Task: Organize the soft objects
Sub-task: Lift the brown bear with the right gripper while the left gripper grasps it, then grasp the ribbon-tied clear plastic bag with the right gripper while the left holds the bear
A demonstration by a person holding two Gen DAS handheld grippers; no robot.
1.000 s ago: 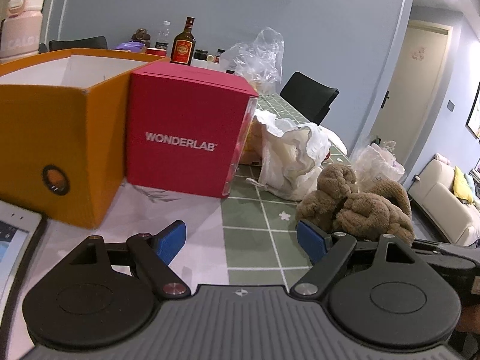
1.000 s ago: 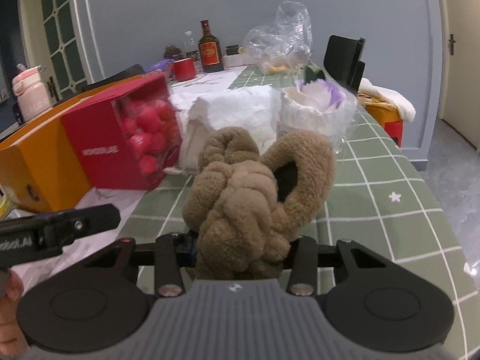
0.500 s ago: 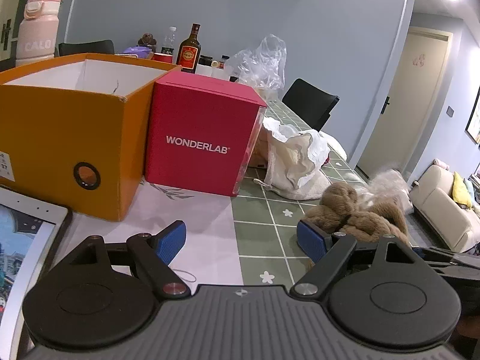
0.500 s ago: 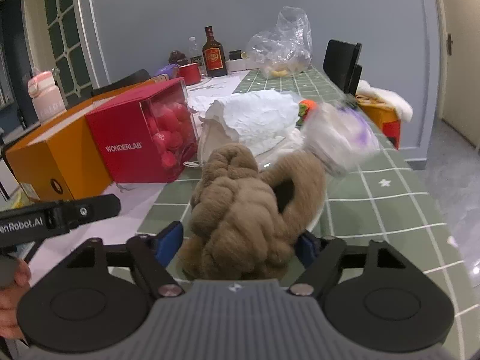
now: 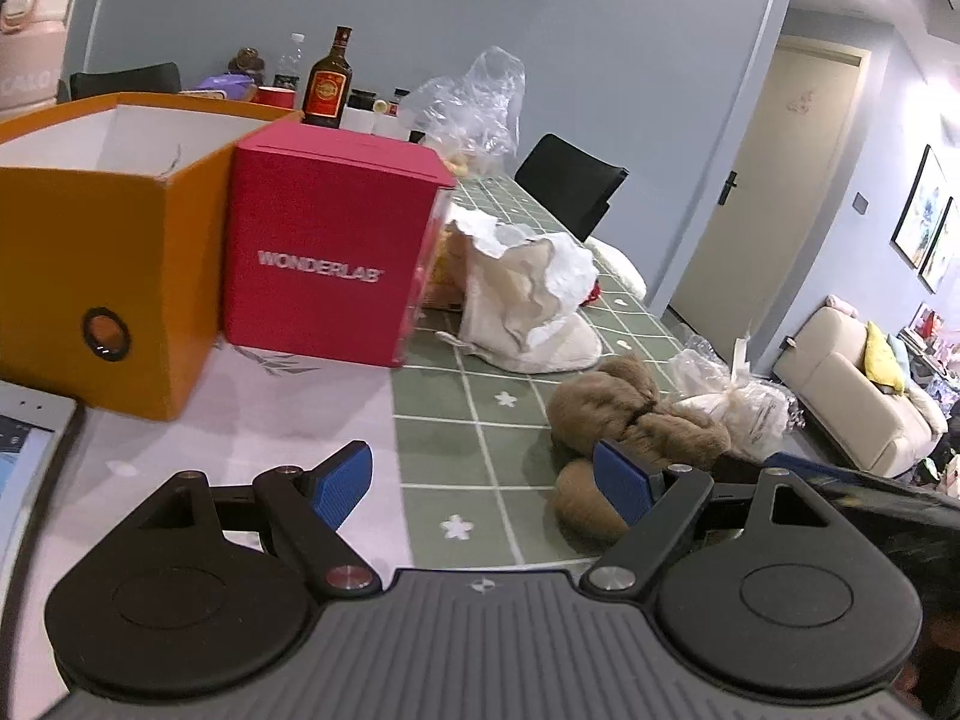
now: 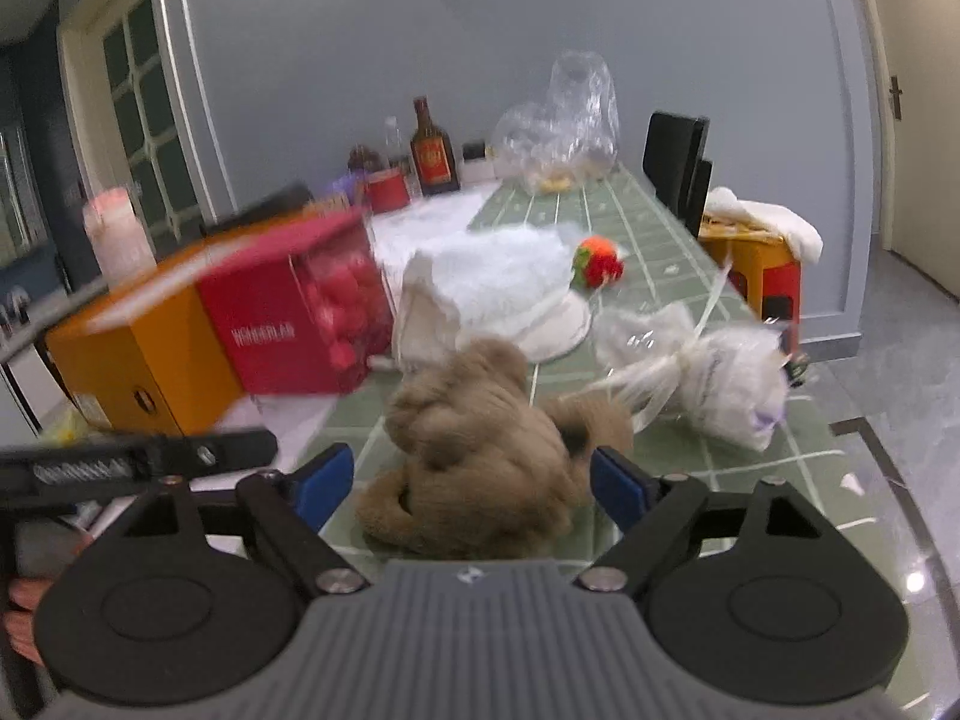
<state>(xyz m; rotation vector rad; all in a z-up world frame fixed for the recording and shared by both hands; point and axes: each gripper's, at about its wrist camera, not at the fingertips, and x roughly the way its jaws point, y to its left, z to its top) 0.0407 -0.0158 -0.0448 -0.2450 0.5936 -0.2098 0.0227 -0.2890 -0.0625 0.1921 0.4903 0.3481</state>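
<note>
On the green-checked surface [image 5: 480,414] the brown plush slippers [image 6: 480,456] lie at 12 o'clock between our right gripper [image 6: 474,483]'s spread jaws, free to settle, while our left gripper [image 5: 486,483] gapes empty, waiting.

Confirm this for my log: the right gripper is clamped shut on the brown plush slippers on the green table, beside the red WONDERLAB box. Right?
Not quite. The right wrist view shows the right gripper open, its jaws spread either side of the brown plush slippers. They do lie on the green table, beside the red WONDERLAB box.
</note>
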